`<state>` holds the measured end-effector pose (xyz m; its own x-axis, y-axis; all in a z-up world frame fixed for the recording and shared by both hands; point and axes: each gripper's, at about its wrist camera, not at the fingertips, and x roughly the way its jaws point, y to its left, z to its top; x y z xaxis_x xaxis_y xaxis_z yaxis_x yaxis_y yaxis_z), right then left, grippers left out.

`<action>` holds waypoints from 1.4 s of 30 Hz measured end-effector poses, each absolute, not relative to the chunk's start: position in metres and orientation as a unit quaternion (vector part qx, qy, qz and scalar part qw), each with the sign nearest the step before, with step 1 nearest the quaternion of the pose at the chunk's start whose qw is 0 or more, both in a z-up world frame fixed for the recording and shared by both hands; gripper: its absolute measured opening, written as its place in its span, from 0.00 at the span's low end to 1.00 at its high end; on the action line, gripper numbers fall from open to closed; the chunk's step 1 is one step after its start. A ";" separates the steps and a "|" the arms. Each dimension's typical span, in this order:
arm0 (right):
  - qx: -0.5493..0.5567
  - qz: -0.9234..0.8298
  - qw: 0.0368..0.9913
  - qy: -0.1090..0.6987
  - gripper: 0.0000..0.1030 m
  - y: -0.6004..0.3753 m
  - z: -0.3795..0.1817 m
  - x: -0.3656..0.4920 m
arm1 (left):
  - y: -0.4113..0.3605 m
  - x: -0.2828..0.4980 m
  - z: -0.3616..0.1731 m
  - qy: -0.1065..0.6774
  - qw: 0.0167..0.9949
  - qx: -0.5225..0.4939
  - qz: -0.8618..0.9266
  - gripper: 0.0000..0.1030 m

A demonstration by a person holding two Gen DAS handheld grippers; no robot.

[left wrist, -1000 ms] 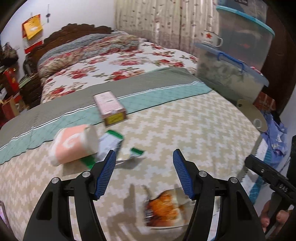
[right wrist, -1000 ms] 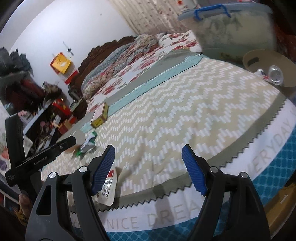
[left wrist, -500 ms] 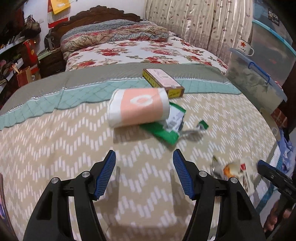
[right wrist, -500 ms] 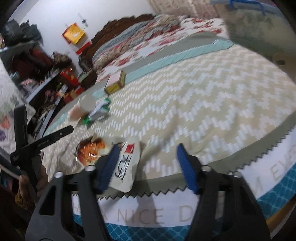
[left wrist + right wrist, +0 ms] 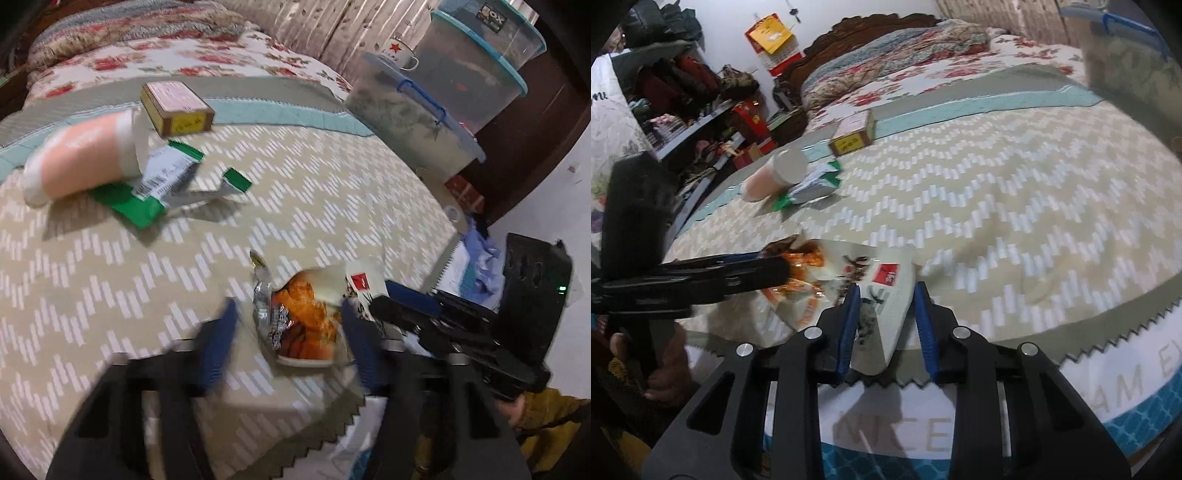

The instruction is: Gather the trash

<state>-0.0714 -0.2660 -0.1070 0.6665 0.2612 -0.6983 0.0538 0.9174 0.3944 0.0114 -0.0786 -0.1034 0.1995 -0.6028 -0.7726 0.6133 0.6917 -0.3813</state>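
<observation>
A torn white and orange snack wrapper [image 5: 306, 310] lies at the near edge of the bed; it also shows in the right wrist view [image 5: 871, 291]. My left gripper [image 5: 286, 325] is open, one finger on each side of the wrapper. My right gripper [image 5: 886, 306] is partly closed around the wrapper's white end, with a gap still showing. A green and white wrapper [image 5: 162, 184] lies farther in, partly under a pink and white paper cup [image 5: 81, 158] on its side. A small pink-topped box [image 5: 175, 107] sits behind them.
The bed has a beige zigzag quilt [image 5: 314, 184] with a toothed edge. Stacked clear storage bins [image 5: 443, 92] with a mug stand to the right of the bed. Cluttered shelves [image 5: 683, 110] stand to the left. A carved headboard [image 5: 857, 33] is at the far end.
My left gripper swung right and down from the cup and green wrapper to straddle the snack wrapper. My right gripper moved onto the wrapper's white end and narrowed its jaws.
</observation>
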 end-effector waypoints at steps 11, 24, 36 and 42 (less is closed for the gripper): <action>0.181 0.090 0.900 0.385 0.63 -0.247 -0.092 -0.006 | 0.017 0.052 -0.101 0.492 0.817 -0.081 -0.289 0.29; -0.069 0.140 0.890 0.429 0.46 -0.162 -0.096 0.086 | 0.071 0.049 -0.095 0.479 0.839 -0.099 -0.239 0.29; -0.039 0.190 0.882 0.429 0.15 -0.161 -0.098 0.027 | 0.094 0.056 -0.092 0.470 0.856 -0.099 -0.192 0.30; 0.007 0.193 0.880 0.434 0.54 -0.170 -0.099 0.004 | 0.096 0.058 -0.091 0.461 0.854 -0.119 -0.208 0.47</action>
